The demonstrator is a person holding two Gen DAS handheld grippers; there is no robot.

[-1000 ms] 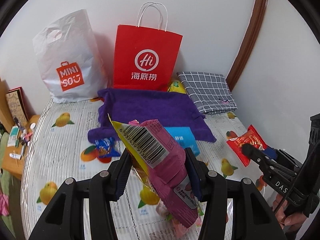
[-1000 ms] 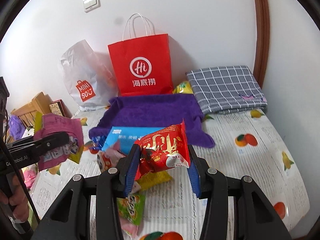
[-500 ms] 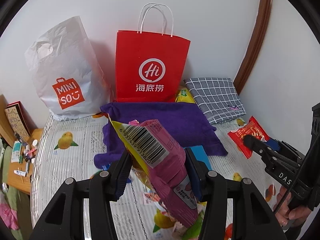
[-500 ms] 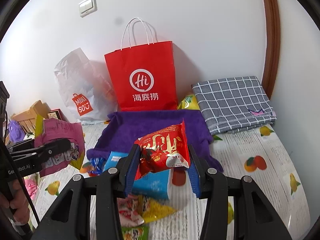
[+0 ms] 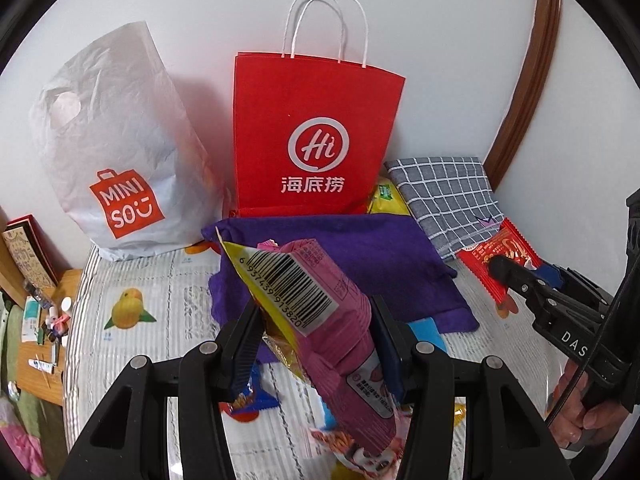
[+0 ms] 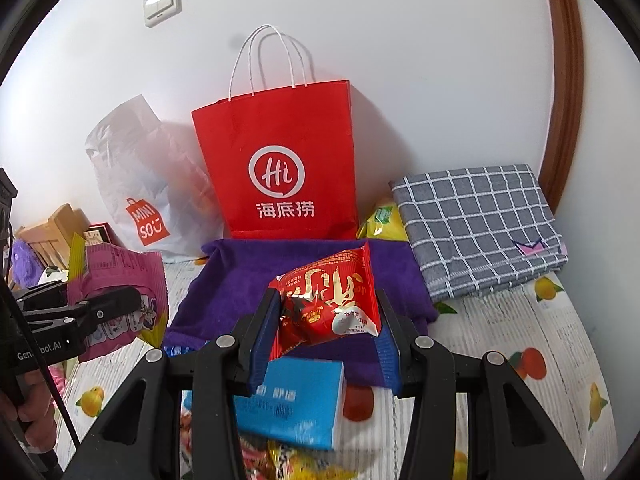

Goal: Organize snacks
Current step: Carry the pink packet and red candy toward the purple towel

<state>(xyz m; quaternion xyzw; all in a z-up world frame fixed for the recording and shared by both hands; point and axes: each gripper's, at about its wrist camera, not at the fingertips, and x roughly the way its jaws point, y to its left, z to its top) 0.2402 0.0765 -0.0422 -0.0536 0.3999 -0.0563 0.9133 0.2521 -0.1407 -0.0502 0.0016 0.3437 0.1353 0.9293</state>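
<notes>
My left gripper (image 5: 316,344) is shut on a pink snack packet (image 5: 320,312) with a barcode, held above the bed; it also shows in the right wrist view (image 6: 116,288). My right gripper (image 6: 326,328) is shut on a red snack packet (image 6: 332,300), which also shows in the left wrist view (image 5: 500,256). A red paper bag (image 5: 312,140) stands upright against the wall behind a purple towel (image 5: 360,252). A white MINISO plastic bag (image 5: 116,160) stands to its left. More snacks lie below: a blue packet (image 6: 292,400) and several small ones (image 5: 248,396).
A folded grey checked cloth (image 6: 480,224) lies at the back right with a yellow packet (image 6: 380,220) beside it. A wooden side table (image 5: 40,340) with small items stands left of the bed. The wall is close behind the bags.
Both grippers have moved forward and up toward the red paper bag, each still holding its packet. The bags now look larger and nearer.
</notes>
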